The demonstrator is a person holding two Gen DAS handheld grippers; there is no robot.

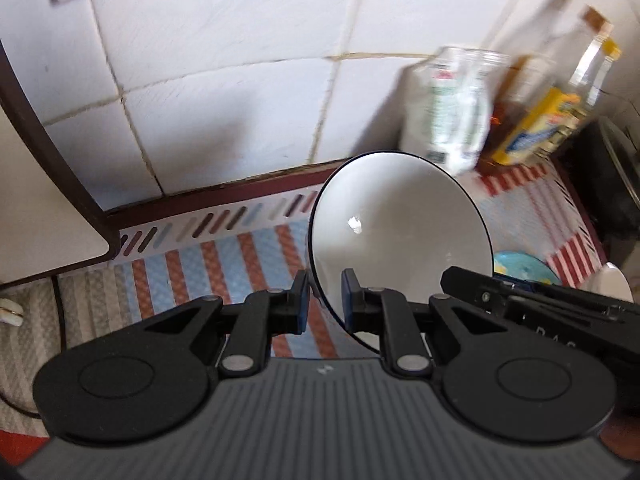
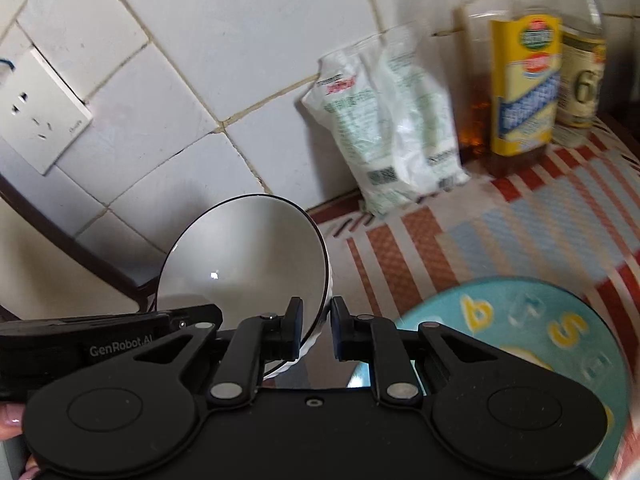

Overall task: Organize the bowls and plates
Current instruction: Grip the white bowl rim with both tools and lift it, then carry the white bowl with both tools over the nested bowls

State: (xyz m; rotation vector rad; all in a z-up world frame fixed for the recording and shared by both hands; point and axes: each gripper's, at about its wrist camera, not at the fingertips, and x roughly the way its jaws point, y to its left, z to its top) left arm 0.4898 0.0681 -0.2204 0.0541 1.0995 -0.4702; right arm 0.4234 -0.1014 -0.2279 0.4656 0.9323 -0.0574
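White wall tiles (image 1: 224, 92) with grimy grout back a counter covered by a woven mat (image 2: 500, 232) striped in red, blue and white. From my left wrist camera, my left gripper (image 1: 325, 300) has its jaws set on either side of the rim of a white bowl (image 1: 400, 228) with a thin dark edge. The gap between them is narrow, and the pads look closed on the rim. The bowl is tilted up on its side, its hollow facing the camera. My right gripper (image 1: 540, 300) comes in from the right of this view, its tip at the bowl's far edge.

From my right wrist camera, the same bowl (image 2: 244, 264) sits tilted at left of centre. My right gripper (image 2: 316, 328) straddles the bowl's rim with a narrow gap; the left pad seems to touch the inside wall, while the right pad stands a little clear. I cannot tell whether it truly grips. My left gripper (image 2: 120, 340) shows at the left edge.

Below right lies a teal plate (image 2: 540, 344) printed with yellow letters, flat on the mat. Against the wall stand a white plastic bag (image 2: 392, 136) and a yellow-labelled bottle (image 2: 524, 88), both blurred. A wall socket (image 2: 36, 112) is at upper left.
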